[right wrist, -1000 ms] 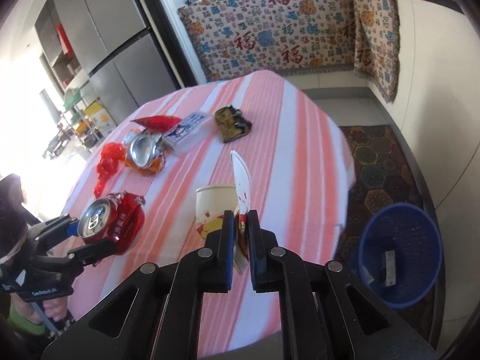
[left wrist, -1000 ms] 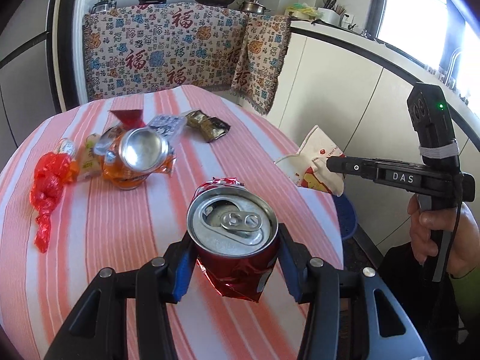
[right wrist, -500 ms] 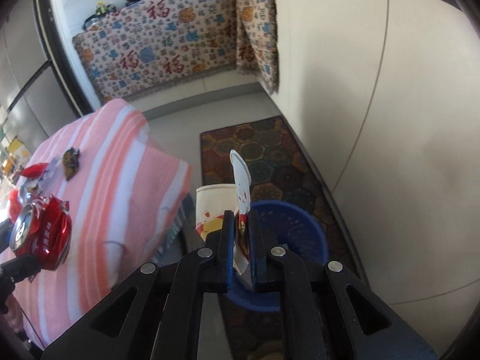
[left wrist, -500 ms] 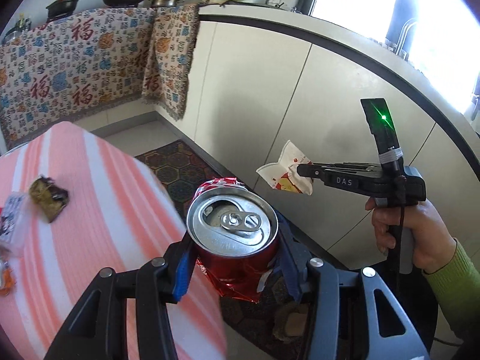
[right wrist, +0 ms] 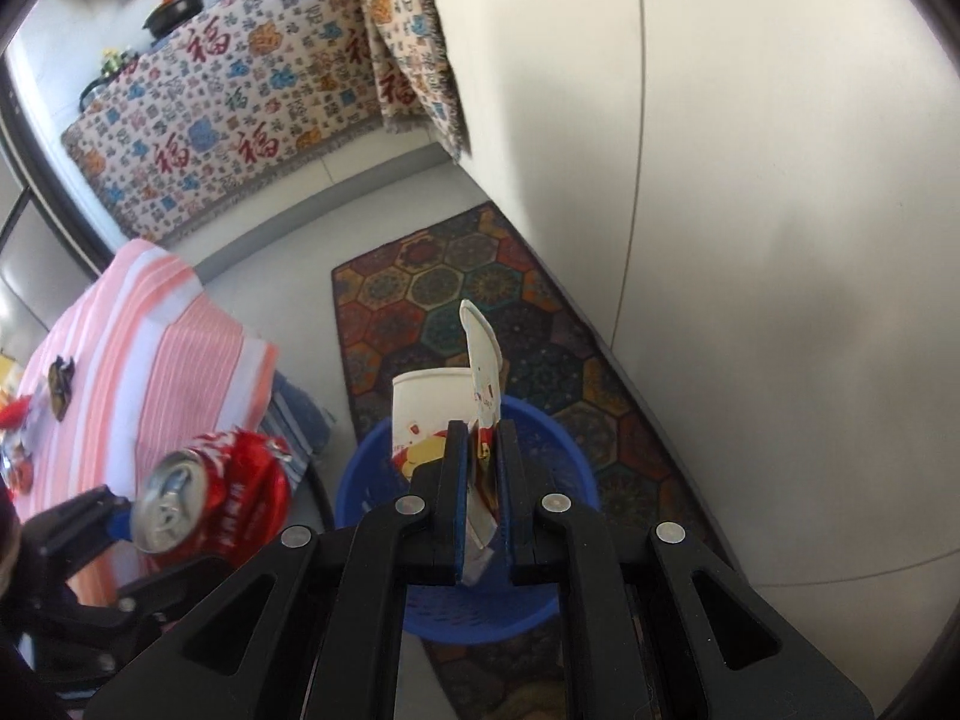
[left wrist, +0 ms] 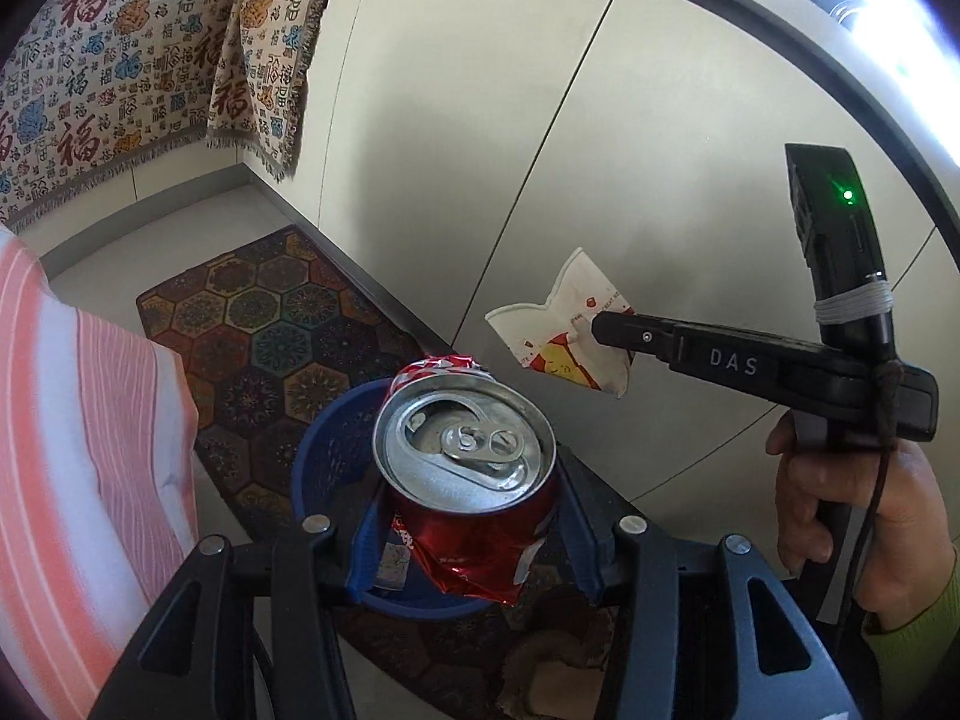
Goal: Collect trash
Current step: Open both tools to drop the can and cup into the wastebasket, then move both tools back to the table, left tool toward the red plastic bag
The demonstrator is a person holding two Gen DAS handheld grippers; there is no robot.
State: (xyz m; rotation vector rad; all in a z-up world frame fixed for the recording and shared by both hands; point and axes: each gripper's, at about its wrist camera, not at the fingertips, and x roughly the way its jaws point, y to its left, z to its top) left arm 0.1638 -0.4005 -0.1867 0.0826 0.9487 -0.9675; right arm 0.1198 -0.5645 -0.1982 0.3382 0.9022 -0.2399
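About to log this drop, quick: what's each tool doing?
Left tool: shut on the crushed red can.
Right tool: shut on the flattened paper cup.

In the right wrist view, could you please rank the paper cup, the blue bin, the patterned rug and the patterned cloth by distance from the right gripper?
1. Paper cup, clamped in the right gripper.
2. Blue bin, just below.
3. Patterned rug, on the floor beyond.
4. Patterned cloth, far back, upper left.

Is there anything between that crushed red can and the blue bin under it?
Nothing: in the left wrist view the crushed red can, clamped in the left tool, hangs over the blue bin with only air between them.
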